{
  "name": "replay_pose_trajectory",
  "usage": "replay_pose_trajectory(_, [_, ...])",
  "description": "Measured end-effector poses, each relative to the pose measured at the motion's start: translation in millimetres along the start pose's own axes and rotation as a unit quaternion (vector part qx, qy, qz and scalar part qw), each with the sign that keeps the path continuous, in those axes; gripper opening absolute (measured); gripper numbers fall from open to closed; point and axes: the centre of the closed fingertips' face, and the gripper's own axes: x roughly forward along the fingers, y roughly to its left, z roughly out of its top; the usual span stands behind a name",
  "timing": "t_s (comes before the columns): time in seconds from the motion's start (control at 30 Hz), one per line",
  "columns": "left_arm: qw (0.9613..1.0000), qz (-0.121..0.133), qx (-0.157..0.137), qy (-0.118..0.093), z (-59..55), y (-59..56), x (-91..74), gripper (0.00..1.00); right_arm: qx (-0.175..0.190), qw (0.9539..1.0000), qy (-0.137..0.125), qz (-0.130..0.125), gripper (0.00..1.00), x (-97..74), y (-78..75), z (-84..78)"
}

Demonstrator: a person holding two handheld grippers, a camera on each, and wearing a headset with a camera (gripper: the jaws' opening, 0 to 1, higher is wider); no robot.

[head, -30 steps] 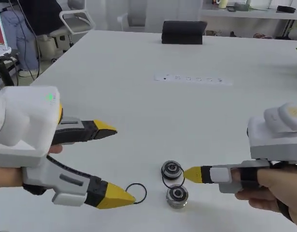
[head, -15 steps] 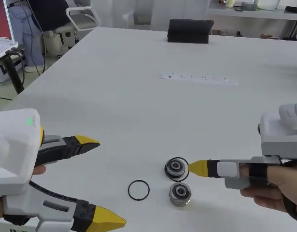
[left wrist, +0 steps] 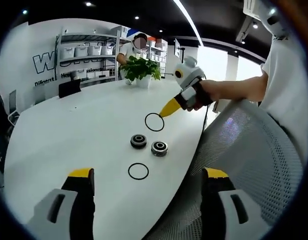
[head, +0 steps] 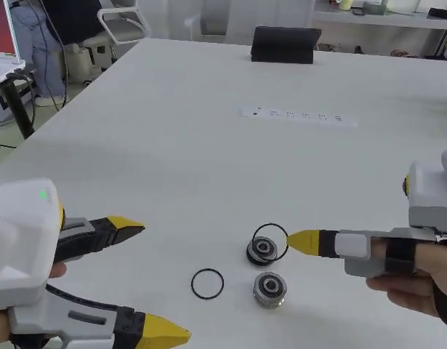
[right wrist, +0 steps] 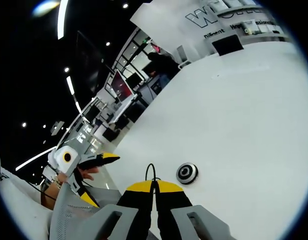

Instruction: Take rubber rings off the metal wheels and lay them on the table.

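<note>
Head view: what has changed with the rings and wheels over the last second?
The right tool, shut on a thin black rubber ring, has lifted it off the farther metal wheel. The open left tool drew back from the other black ring lying on the white table. That ring, the nearer wheel and the bared wheel stayed put.

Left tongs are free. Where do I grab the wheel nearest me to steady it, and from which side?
Pinch the near wheel across its outer rim, low from its left, with the open left tongs. It lies flat, hub up, so the round rim looks like the only graspable part. Pass over the loose ring lying between. The right tongs, shut on the held ring, are beyond it.
</note>
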Motion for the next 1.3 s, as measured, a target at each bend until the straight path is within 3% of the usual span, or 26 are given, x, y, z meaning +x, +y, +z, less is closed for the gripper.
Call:
replay_pose_trajectory(0.47, [1.0000, -0.001, 0.002, -0.005, 0.4, -2.7, 0.0, 0.95, -0.011, 0.9999, -0.003, 0.013, 0.00, 1.6, 14.3, 1.1])
replay_pose_trajectory(0.67, [0.9998, -0.001, -0.005, -0.020, 5.2, -2.5, -0.9, 0.95, -0.012, 0.9996, -0.011, 0.021, 0.00, 2.3, 25.0, 5.7])
replay_pose_trajectory(0.77, [0.9999, -0.005, 0.000, -0.011, 2.9, -4.1, 0.3, 0.95, -0.027, 0.9993, -0.004, 0.024, 0.00, 4.7, 31.3, 6.1])
replay_pose_trajectory(1.3, [0.9999, -0.002, 0.011, -0.009, 2.9, -3.4, 0.7, 0.95, -0.059, 0.9959, 0.037, 0.058, 0.00, 31.7, 57.7, 1.0])
